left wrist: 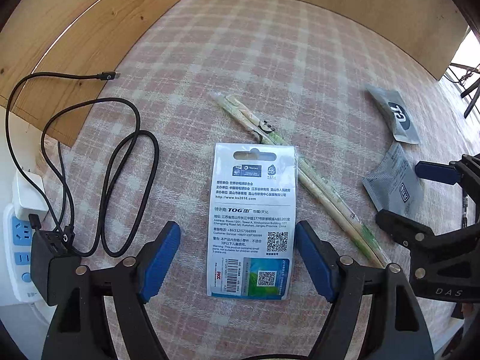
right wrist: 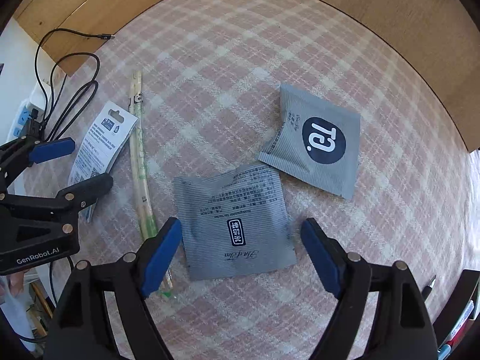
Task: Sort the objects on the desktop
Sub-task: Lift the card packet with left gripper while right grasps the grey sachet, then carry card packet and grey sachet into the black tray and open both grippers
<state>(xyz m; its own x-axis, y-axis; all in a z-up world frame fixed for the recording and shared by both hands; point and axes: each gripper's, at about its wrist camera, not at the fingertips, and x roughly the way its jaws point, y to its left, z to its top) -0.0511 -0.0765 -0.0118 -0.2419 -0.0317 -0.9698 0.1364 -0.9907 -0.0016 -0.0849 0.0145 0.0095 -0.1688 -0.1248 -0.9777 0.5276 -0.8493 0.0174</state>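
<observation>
1. left gripper [left wrist: 237,258]: jaws wide, holding nothing; the white carded packet [left wrist: 252,219] lies flat between the blue pads, apart from both.
2. packet print reads "tog", "total", "http://www.ks2016.com", an address in kunshan, two qr codes and a barcode.
3. right gripper [right wrist: 241,255]: jaws wide, holding nothing; a grey sachet [right wrist: 234,222] lies between the pads, printed side up, its small text too fine to read.
4. second grey sachet [right wrist: 313,141] lies just beyond the first, corners nearly touching; dark round logo reads "ta."
5. wrapped chopsticks [left wrist: 297,177] run diagonally under the packet's right edge; panda mark on the sleeve.
6. left gripper body reads "genrobot.ai" in the right wrist view; right gripper body reads "das" in the left wrist view.
7. left of the packet: looped black cable [left wrist: 90,150], black charger block [left wrist: 51,258], white power strip [left wrist: 18,240] at the cloth's edge.
8. pink plaid cloth [left wrist: 240,60] covers the desk; wooden boards [left wrist: 75,30] border its far side and corners. open cloth beyond both sachets.
9. a pen [right wrist: 429,288] lies near the right edge.
</observation>
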